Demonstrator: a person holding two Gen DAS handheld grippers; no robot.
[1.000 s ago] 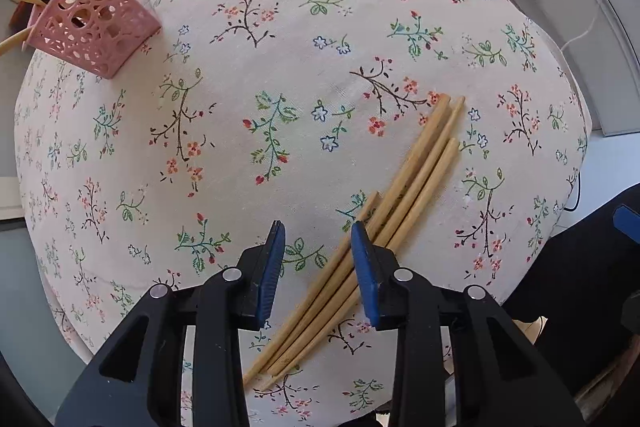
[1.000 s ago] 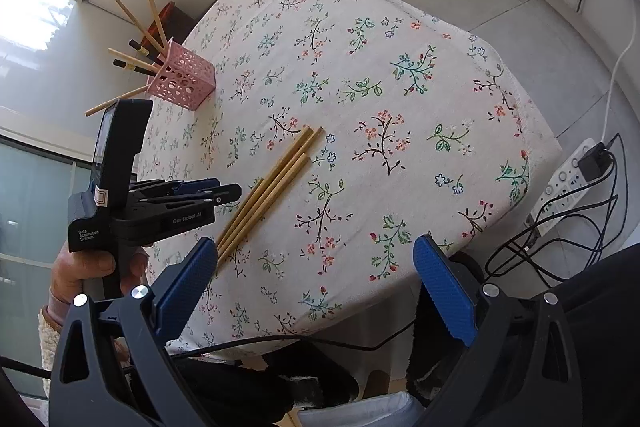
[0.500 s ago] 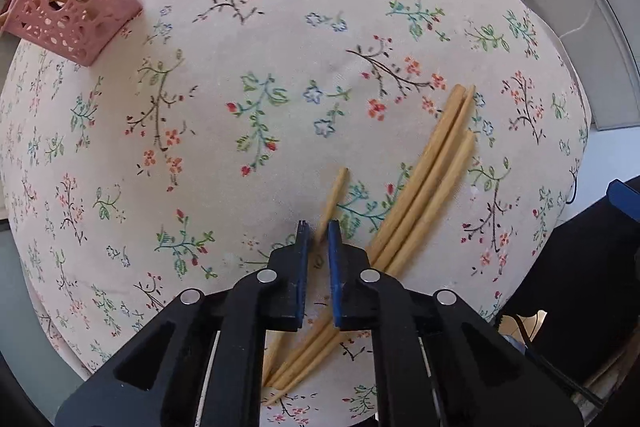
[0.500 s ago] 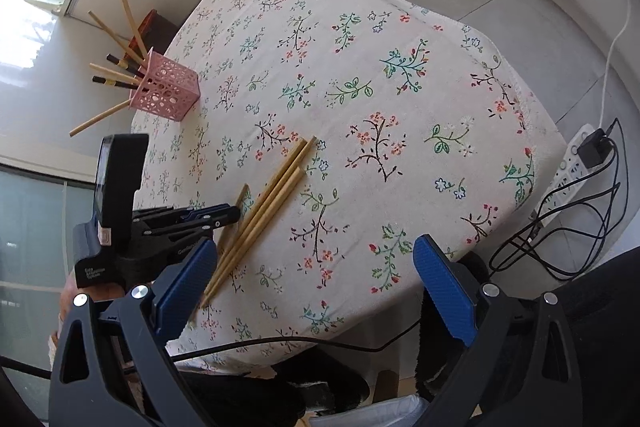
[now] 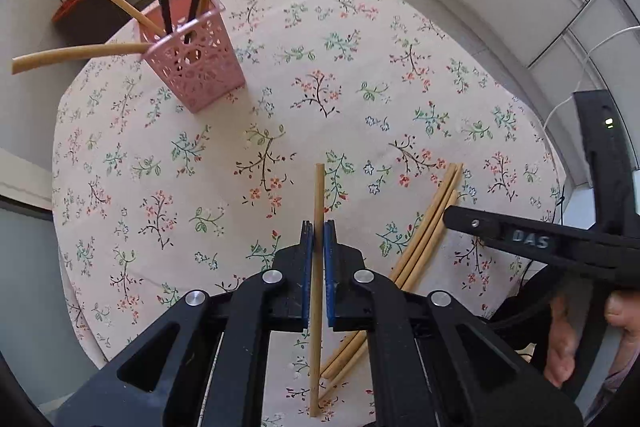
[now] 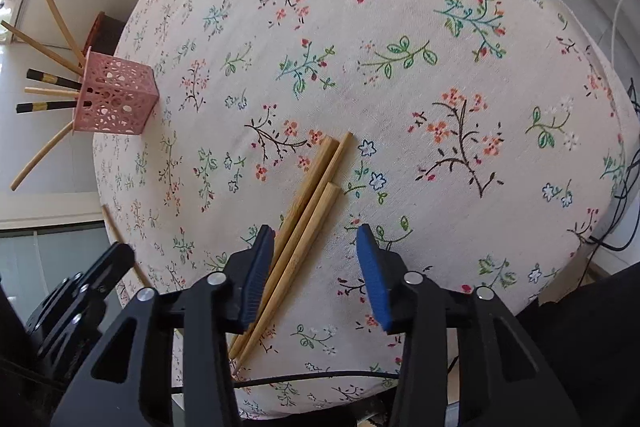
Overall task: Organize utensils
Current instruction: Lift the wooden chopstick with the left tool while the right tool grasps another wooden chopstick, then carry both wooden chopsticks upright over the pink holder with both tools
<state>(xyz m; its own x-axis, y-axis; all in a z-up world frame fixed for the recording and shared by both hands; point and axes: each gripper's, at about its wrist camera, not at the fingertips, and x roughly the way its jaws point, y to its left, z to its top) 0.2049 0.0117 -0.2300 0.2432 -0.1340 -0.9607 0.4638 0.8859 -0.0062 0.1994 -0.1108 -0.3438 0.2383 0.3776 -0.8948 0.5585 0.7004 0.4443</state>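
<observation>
My left gripper (image 5: 316, 239) is shut on one wooden chopstick (image 5: 318, 195), held above the floral tablecloth (image 5: 280, 99); the stick points forward towards the far side. Three more wooden chopsticks (image 5: 424, 227) lie together on the cloth to its right, also in the right wrist view (image 6: 308, 203). My right gripper (image 6: 316, 259) is open, low over these three sticks, its left pad (image 6: 256, 275) at their left edge. A pink perforated holder (image 5: 192, 59) stands at the far left with several wooden and black chopsticks in it; it also shows in the right wrist view (image 6: 116, 99).
The right gripper's body and the hand holding it (image 5: 576, 239) fill the right of the left wrist view. A red-brown stool (image 5: 88, 11) stands behind the table. Cables (image 6: 624, 211) hang off the table's right edge. The left gripper (image 6: 80, 299) is at the right view's lower left.
My left gripper has lifted one chopstick off the pile and turned towards the pink holder. My right gripper has come down close over the three remaining sticks and narrowed its opening.
</observation>
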